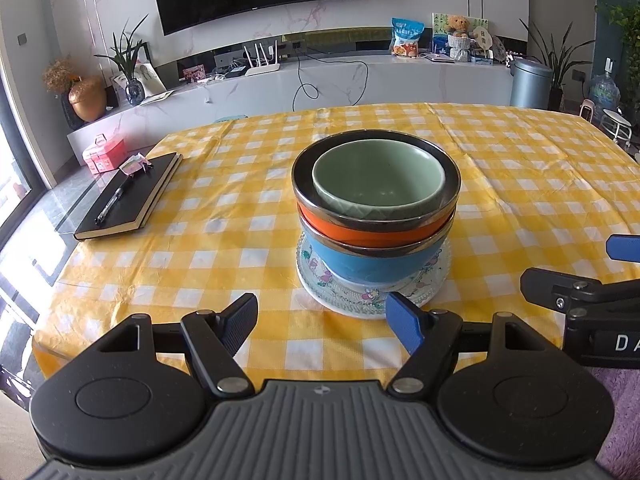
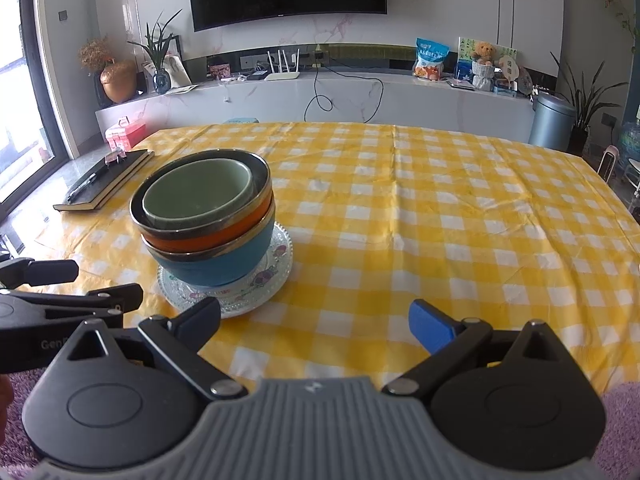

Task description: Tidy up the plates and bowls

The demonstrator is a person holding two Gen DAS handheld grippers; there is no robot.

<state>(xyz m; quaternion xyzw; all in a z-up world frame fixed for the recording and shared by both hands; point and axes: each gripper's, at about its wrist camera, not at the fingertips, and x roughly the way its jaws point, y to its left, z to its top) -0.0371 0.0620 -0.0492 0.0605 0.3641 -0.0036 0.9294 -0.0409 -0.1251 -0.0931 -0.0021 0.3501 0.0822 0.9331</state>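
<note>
The stack stands near the middle of the table's near half, closer to the near edge than the far one: a green bowl (image 1: 378, 178) nests in an orange bowl (image 1: 372, 228), which sits in a blue bowl (image 1: 370, 266), all on a patterned glass plate (image 1: 348, 300). A second plate may lie under the blue bowl, but the rims are too close to tell apart.

The left gripper (image 1: 322, 318) hangs just short of the plate's near rim, its jaws spread wide and empty. The right gripper (image 2: 316, 320) is likewise spread and empty, off to the stack's right over bare yellow checked cloth (image 2: 440, 200).

Judged from this, the stacking looks nearly or wholly done. If the stack must be shifted, it would go best with each claw taking an opposite side of the plate rim, low and level, since the orange bowl sits slightly tilted in the blue one and could slide.

Counted: three bowls, at least one plate, two grippers. At the table's left edge lie one black notebook (image 1: 128, 200) and one pen (image 1: 114, 200) on it.
</note>
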